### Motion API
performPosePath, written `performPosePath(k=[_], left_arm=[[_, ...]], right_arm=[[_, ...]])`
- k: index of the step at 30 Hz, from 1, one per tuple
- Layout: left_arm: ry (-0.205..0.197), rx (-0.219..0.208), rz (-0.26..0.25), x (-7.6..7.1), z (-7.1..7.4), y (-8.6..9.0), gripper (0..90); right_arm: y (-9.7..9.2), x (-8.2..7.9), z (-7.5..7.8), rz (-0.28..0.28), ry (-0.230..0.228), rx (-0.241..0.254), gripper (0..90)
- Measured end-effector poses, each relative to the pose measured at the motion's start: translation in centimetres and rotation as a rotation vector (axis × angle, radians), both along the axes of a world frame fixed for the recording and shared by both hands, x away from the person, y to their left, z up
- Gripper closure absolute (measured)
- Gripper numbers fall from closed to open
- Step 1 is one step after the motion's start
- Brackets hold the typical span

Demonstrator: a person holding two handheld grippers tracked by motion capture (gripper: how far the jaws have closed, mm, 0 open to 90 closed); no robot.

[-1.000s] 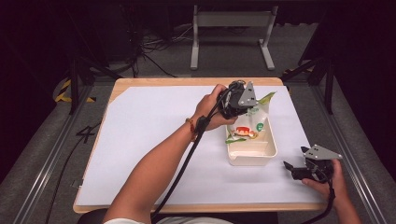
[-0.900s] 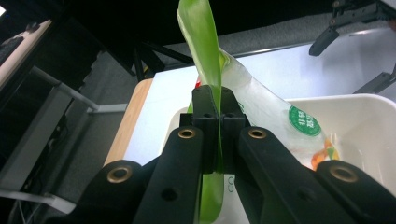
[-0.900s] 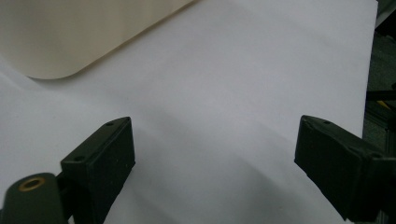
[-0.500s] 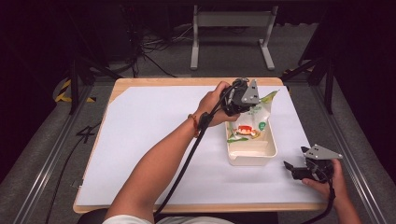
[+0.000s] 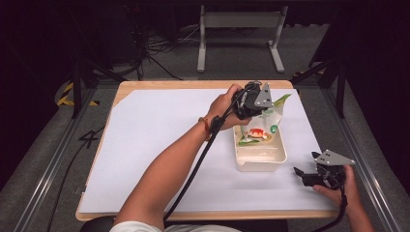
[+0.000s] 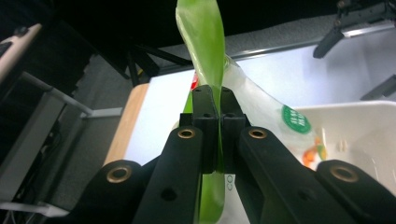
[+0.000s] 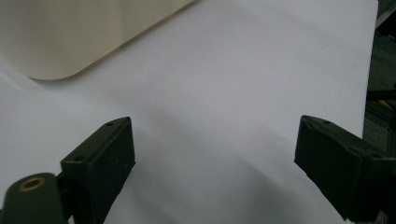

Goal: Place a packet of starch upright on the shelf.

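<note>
1. The tabletop (image 5: 145,145) was a wooden board covered almost wholly by a white sheet (image 5: 159,130), with bare wood showing along its edges.
2. A cream-coloured tray (image 5: 261,159) stood on the sheet toward the right edge of the tabletop, roughly midway between the far and near edges.
3. A clear plastic bag (image 5: 263,128) with green edging, a round green label and orange-red contents rose from the far end of the tray, its lower part inside the tray.
4. The left gripper (image 5: 261,99) was held above the far end of the tray by the left hand (image 5: 227,104), the forearm reaching diagonally across the sheet from the near edge.
5. In the left gripper view, the left gripper (image 6: 218,116) had its jaws pressed together on the green top strip of the bag (image 6: 210,51), which stood up past the jaw tips.
6. The right gripper (image 5: 302,174) lay low near the near right corner of the tabletop, just beside the tray and apart from it, held by the right hand (image 5: 338,188).
7. In the right gripper view, the right gripper (image 7: 215,149) had its jaws spread wide over the bare white sheet (image 7: 233,93), with a corner of the tray (image 7: 70,37) at upper left.
</note>
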State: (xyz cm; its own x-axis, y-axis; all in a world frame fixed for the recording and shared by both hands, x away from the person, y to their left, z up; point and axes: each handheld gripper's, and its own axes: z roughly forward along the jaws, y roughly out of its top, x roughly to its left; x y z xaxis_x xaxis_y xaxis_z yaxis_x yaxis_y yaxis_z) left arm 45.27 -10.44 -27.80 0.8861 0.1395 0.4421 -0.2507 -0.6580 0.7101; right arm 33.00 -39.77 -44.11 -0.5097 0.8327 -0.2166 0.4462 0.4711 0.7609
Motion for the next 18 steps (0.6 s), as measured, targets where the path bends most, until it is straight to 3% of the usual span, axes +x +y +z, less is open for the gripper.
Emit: performPosePath(k=[4, 12, 18], left_arm=[[0.008, 0.026, -0.027, -0.2, -1.3, -0.6, 89.1], [0.088, -0.028, -0.029, 0.2, -2.7, -0.4, 86.5], [0.085, -0.034, -0.016, 0.3, -3.1, -0.1, 86.2]], right_arm=[[0.0, 0.0, 0.0, 0.003, 0.002, -0.001, 11.9], [0.1, 0.0, 0.0, 0.000, -0.001, 0.000, 11.9], [0.1, 0.0, 0.0, 0.003, 0.002, -0.002, 11.9]])
